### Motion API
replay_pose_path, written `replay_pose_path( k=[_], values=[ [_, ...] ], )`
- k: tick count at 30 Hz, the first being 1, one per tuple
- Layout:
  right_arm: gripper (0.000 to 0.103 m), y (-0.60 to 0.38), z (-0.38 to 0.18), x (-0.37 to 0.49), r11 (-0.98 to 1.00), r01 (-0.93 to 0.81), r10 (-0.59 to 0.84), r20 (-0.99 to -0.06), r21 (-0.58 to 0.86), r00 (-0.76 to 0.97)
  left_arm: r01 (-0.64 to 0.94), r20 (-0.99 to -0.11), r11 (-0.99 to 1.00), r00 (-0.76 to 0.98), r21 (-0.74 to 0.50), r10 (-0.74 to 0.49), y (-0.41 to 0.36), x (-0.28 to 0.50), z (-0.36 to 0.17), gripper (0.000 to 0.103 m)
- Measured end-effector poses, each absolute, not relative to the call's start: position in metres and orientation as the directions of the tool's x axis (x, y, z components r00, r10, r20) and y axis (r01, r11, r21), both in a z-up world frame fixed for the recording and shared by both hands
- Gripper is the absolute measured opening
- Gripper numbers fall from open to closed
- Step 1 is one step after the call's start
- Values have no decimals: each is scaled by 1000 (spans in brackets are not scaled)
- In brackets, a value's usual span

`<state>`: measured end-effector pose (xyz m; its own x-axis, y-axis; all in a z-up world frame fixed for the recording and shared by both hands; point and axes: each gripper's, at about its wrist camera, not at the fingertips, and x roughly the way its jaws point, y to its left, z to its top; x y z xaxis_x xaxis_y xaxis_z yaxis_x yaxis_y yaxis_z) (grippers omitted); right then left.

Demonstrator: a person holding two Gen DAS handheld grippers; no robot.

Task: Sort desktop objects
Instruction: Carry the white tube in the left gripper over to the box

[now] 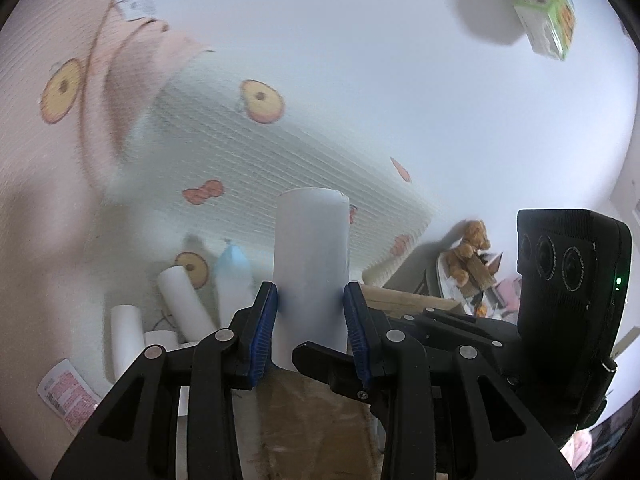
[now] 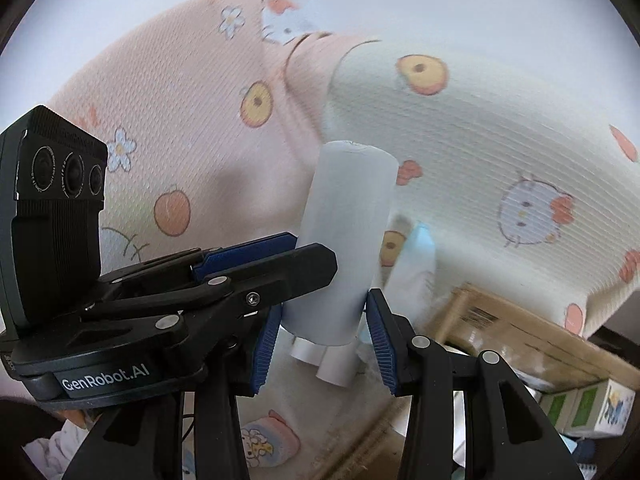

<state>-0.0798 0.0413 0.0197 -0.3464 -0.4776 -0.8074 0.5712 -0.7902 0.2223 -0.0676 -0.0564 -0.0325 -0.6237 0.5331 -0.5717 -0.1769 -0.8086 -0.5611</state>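
A white paper roll point(image 1: 310, 264) stands upright between the blue pads of my left gripper point(image 1: 312, 320), which is shut on it. In the right wrist view the same roll point(image 2: 344, 240) stands between the blue pads of my right gripper point(image 2: 324, 340), whose jaws stand around its lower end with small gaps on both sides. The other gripper point(image 2: 248, 272) crosses from the left and holds the roll. Several more white rolls point(image 1: 184, 304) stand lower left, behind the held one.
A pink and white cartoon-print cloth point(image 1: 224, 148) fills the background. A green and white carton point(image 1: 548, 16) hangs upper right. A teddy bear point(image 1: 468, 248) sits on clutter at the right. A cardboard box point(image 2: 516, 328) and small cartons point(image 2: 592, 404) lie lower right.
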Motion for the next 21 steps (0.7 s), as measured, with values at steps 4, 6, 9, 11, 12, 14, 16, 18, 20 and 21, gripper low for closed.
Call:
replay_pose_path(
  k=[4,6,9,11,12,14,16,18,20,21],
  values=[
    [41,64,22,-73,-801,552,-482,-796,231,-367,-205,-603,-849,-624,-487,497,-23,-66,-24,41],
    [41,75,20,-70,-804,544,-486,-791,239,-371,-219,-611,-859,-623,-462,488,-6,-65,-20,41],
    [41,94,19,-68,-807,521,-506,-779,278,-369,-248,-622,-868,-616,-429,483,13,-64,-13,41],
    [41,108,19,-67,-805,506,-527,-766,310,-368,-275,-633,-874,-606,-401,481,28,-63,-9,41],
    [41,114,19,-66,-802,502,-537,-761,324,-366,-291,-638,-874,-599,-390,484,34,-63,-7,41],
    [41,126,18,-65,-806,488,-540,-755,335,-372,-312,-641,-872,-592,-377,489,46,-61,-5,41],
    [41,138,19,-63,-811,477,-539,-749,339,-385,-326,-647,-869,-580,-371,494,57,-63,-6,41],
    [41,149,18,-62,-817,465,-534,-750,340,-391,-333,-670,-868,-553,-367,496,67,-64,-9,41],
    [41,158,16,-61,-825,452,-526,-755,340,-391,-339,-684,-868,-536,-363,495,75,-64,-12,41],
    [41,162,13,-61,-827,448,-522,-758,339,-390,-339,-691,-868,-527,-362,495,78,-63,-14,41]
  ],
)
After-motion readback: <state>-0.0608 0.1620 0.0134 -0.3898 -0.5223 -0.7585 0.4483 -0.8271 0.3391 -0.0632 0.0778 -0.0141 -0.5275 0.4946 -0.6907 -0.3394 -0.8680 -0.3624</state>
